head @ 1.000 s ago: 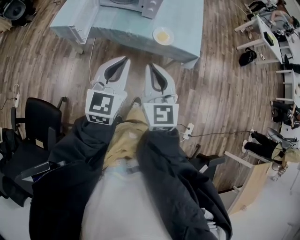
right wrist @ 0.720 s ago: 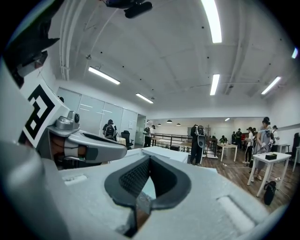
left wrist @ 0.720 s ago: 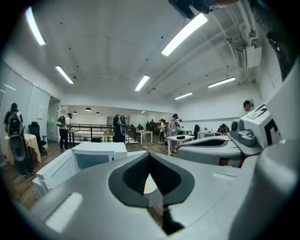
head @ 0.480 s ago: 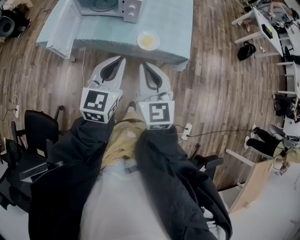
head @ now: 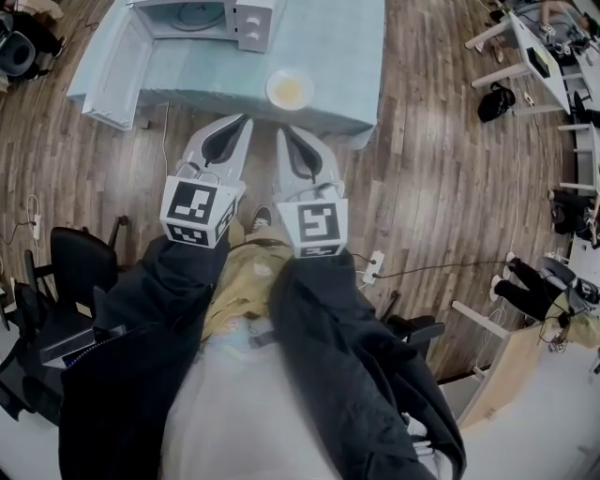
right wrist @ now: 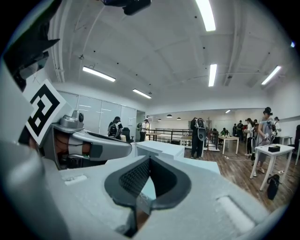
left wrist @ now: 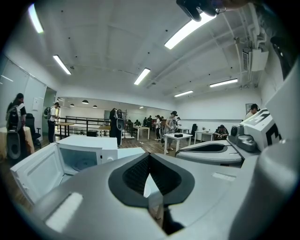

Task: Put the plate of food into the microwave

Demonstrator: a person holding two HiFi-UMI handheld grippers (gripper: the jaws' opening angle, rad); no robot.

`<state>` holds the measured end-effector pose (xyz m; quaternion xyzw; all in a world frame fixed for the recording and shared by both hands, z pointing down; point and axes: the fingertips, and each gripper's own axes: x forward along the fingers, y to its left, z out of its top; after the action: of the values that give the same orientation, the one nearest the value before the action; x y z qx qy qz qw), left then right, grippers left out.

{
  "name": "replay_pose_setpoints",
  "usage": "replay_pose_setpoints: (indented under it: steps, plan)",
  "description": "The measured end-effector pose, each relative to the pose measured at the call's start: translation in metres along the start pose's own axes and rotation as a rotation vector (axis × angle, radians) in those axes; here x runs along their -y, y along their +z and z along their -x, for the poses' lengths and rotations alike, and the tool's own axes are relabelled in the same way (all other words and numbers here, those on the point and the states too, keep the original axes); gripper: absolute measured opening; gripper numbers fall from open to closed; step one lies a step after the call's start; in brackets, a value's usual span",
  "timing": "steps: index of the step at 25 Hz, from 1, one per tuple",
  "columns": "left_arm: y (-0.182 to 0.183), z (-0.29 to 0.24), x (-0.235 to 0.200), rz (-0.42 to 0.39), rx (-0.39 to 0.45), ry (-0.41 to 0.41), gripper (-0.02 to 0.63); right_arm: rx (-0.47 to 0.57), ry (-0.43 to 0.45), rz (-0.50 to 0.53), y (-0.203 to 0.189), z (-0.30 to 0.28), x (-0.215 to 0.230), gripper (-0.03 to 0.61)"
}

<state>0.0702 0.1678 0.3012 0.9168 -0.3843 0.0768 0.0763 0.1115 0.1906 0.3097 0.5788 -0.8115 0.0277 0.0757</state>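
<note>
A white plate of yellow food (head: 289, 89) sits near the front edge of a table with a pale blue cloth (head: 337, 56). To its left stands a white microwave (head: 242, 19) with its door (head: 111, 66) swung open to the left. In the left gripper view the microwave (left wrist: 86, 157) shows its empty inside. My left gripper (head: 247, 120) and right gripper (head: 280, 132) are side by side just short of the table, both shut and empty. Their tips meet in the gripper views (left wrist: 149, 155) (right wrist: 150, 158).
Black office chairs (head: 80, 267) stand at my left and a power strip with cable (head: 372, 265) lies on the wood floor at my right. White desks (head: 539, 56) and several people fill the room beyond the table.
The table, microwave and plate have drawn nearer and slid down and left in the head view. Both grippers stay shut and side by side.
</note>
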Motion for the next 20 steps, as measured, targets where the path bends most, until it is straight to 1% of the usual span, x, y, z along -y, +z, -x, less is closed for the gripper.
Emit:
replay_pose_setpoints:
  steps: [5, 7, 10, 15, 17, 20]
  plan:
    - [-0.006, -0.010, -0.025, 0.046, -0.013, 0.017, -0.003, -0.054, 0.019, -0.037, -0.012, -0.021, -0.002, 0.000]
    - [-0.008, -0.022, -0.035, 0.064, -0.016, 0.004, -0.002, -0.074, 0.001, -0.043, -0.018, -0.030, 0.005, 0.000]
    - [-0.010, -0.045, -0.047, 0.077, -0.021, -0.041, -0.003, -0.096, -0.050, -0.045, -0.022, -0.047, 0.020, 0.000]
    - [0.008, -0.075, -0.065, 0.051, -0.004, -0.101, -0.003, -0.104, -0.101, -0.037, -0.009, -0.080, 0.039, 0.000]
    - [0.018, -0.086, -0.083, 0.045, 0.011, -0.104, -0.003, -0.103, -0.106, -0.034, -0.003, -0.101, 0.042, 0.000]
    - [0.027, -0.098, -0.113, 0.045, 0.021, -0.102, -0.003, -0.127, -0.096, -0.044, -0.004, -0.134, 0.039, 0.000]
